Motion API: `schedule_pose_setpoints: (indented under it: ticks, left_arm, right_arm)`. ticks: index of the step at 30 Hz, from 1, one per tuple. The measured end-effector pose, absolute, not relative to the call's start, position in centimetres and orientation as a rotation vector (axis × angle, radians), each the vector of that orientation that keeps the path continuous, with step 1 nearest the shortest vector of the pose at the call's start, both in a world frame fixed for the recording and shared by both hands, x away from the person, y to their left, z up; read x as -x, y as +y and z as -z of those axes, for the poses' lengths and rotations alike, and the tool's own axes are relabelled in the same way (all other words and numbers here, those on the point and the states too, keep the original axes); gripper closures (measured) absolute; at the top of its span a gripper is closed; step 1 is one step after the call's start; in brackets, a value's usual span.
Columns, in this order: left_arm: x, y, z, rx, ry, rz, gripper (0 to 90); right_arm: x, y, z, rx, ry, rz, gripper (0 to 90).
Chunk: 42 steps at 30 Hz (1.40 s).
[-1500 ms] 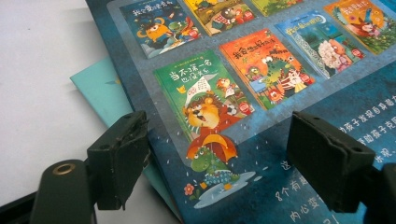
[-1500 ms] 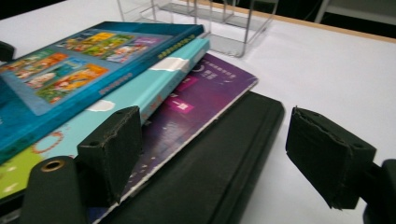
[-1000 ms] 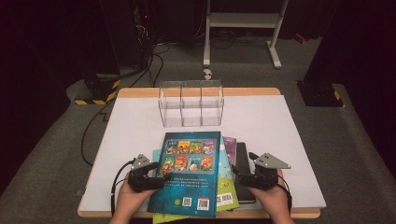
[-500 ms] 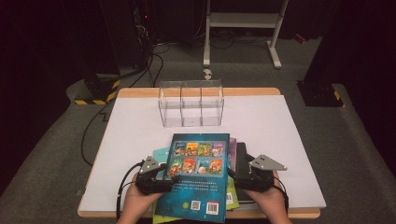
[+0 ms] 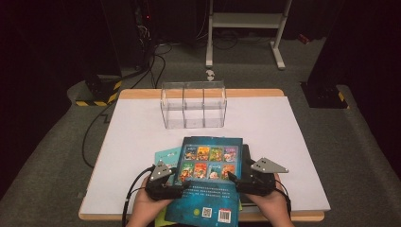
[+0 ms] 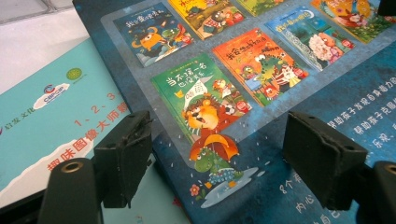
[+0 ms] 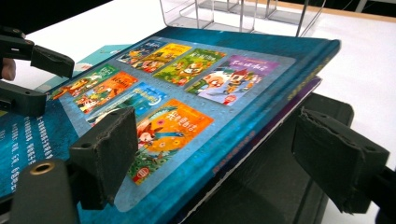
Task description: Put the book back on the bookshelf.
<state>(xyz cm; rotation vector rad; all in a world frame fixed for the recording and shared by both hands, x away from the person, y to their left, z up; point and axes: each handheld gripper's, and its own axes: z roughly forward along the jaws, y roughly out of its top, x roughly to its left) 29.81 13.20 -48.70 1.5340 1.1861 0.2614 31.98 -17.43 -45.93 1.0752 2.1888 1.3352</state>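
Claws (image 5: 176,178) (image 5: 235,178) flank blue picture book (image 5: 209,182) (jaws wide) on table (image 5: 283,142).

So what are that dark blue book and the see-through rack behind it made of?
The dark blue book looks like printed board with a glossy coating: its cover catches light and its edge looks thick and stiff. The see-through rack seems to be clear acrylic or similar plastic, since the table shows through its thin walls.

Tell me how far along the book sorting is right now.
Nothing looks filed: the clear rack stands bare at the back. In hand is the blue book, top of the stack, with the left gripper and right gripper at its two side edges, jaws open astride them. Left to do: lifting it and the teal book below.
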Motion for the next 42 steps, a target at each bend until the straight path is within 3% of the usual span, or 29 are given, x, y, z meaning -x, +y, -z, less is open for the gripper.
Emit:
schedule_pose_setpoints:
  ticks: [6,12,29,42]
  left_arm:
    - [-29.8,13.5,48.8,-1.524,1.169,-0.265,26.7]
    - [-30.3,14.0,49.0,-1.489,1.224,-0.174,25.2]
    - [-30.6,13.7,49.1,-1.477,1.237,-0.174,24.8]
    - [-34.7,13.1,48.6,-1.478,1.258,-0.190,26.5]
  right_arm:
    - [-32.0,-17.1,46.4,-1.096,2.215,-1.333,14.3]
    - [-32.0,-17.1,46.5,-1.125,2.229,-1.352,14.4]
    - [-32.3,-16.6,46.2,-1.167,2.263,-1.333,21.7]
    - [-37.1,-16.5,45.3,-1.204,2.267,-1.247,22.2]
